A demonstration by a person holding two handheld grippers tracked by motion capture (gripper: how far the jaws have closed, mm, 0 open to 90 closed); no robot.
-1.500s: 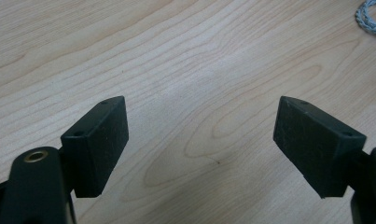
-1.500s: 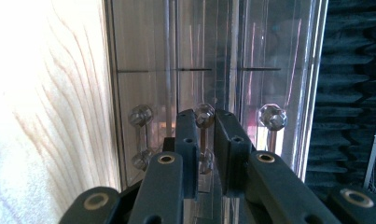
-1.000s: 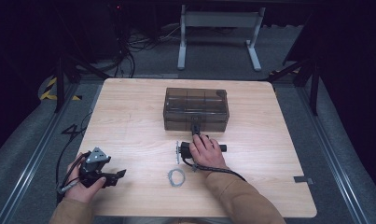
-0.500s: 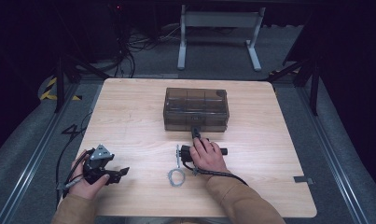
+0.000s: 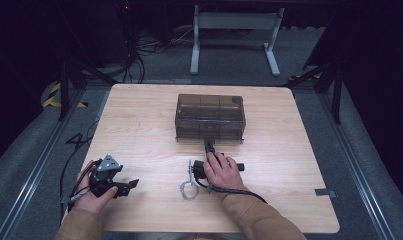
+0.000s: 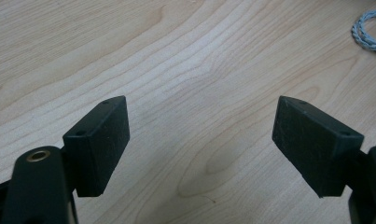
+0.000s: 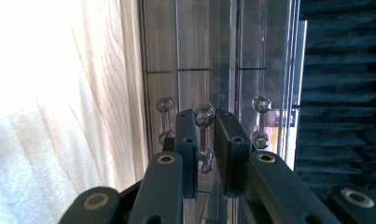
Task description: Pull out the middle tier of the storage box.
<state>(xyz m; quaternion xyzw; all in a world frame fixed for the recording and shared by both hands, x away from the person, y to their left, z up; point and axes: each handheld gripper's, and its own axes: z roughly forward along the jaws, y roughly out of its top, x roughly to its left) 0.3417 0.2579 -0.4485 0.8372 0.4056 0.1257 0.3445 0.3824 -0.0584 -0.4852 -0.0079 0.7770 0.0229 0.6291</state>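
Right gripper view has the right gripper (image 7: 205, 140) clamped on the smoky clear plastic drawer box's middle metal handle (image 7: 204, 140), so pull straight, while the left gripper (image 6: 199, 144) rests open.

Lab or recording studio setup, not a home: bare light-wood table (image 5: 139, 130) on grey carpet floor (image 5: 34, 150), dark surroundings, black cables (image 5: 134, 50) bundled behind, metal rail (image 5: 26, 175) along the floor, yellow-black hazard tape (image 5: 54, 97), white desk frame legs (image 5: 234, 35) at back, dark ridged foam wall panels (image 7: 344, 70); hand-held gripper rig (image 5: 109, 177) with trailing cable
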